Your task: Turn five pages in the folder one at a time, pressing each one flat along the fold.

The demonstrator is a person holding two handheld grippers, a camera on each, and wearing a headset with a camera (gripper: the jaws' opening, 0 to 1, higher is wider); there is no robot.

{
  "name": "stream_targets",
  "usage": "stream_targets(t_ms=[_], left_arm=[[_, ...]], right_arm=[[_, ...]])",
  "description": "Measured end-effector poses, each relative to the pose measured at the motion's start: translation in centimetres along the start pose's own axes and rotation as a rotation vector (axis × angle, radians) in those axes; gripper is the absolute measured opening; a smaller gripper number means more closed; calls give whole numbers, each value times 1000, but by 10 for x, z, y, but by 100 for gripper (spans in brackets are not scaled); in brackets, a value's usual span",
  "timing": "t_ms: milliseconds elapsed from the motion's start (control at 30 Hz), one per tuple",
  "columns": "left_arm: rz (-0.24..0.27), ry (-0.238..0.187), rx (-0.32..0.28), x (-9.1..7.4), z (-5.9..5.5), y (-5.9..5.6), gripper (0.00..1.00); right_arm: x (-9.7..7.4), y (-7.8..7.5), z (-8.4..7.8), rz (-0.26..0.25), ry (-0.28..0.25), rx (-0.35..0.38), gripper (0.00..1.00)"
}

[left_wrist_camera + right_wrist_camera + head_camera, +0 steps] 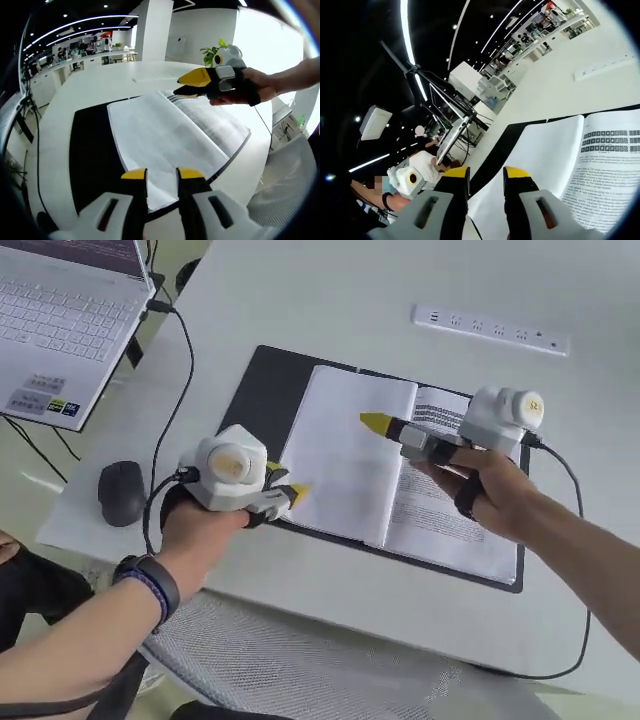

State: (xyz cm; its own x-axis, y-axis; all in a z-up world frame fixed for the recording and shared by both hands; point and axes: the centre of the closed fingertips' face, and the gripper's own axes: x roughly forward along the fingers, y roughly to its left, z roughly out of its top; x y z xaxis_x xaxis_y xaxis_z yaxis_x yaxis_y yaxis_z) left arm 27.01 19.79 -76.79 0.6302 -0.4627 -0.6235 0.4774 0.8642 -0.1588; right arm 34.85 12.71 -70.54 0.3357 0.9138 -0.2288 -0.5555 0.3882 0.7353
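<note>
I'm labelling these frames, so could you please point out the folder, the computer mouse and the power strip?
folder (255, 390): head view, bare black left cover.
computer mouse (122, 492): head view, middle of its top.
power strip (490, 329): head view, middle of its face.

Open-plan office, white desk (330, 300), laptop (60, 320), power strip (490, 330), ceiling strip lights (406, 30)

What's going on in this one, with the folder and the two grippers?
A person at a white desk handles an open folder with a gripper in each hand. A blank page lies on the left, a printed page on the right. The right gripper, open, points at the blank page near the fold; contact is unclear. The left gripper, open and empty, sits at the folder's near left edge.
</note>
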Motion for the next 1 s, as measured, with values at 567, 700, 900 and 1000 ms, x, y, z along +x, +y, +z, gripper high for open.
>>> stream_targets(t_ms=[567, 700, 900, 1000], left_arm=[[46, 104, 24, 13, -41, 4, 0], [49, 102, 26, 14, -40, 5, 0], [51, 107, 18, 14, -40, 5, 0], [54, 111, 19, 14, -41, 5, 0]], right_arm=[[-23, -20, -27, -39, 14, 39, 23], [-25, -25, -32, -41, 21, 51, 22], [-24, -30, -37, -42, 37, 55, 21], [-24, -33, -36, -42, 41, 56, 20]])
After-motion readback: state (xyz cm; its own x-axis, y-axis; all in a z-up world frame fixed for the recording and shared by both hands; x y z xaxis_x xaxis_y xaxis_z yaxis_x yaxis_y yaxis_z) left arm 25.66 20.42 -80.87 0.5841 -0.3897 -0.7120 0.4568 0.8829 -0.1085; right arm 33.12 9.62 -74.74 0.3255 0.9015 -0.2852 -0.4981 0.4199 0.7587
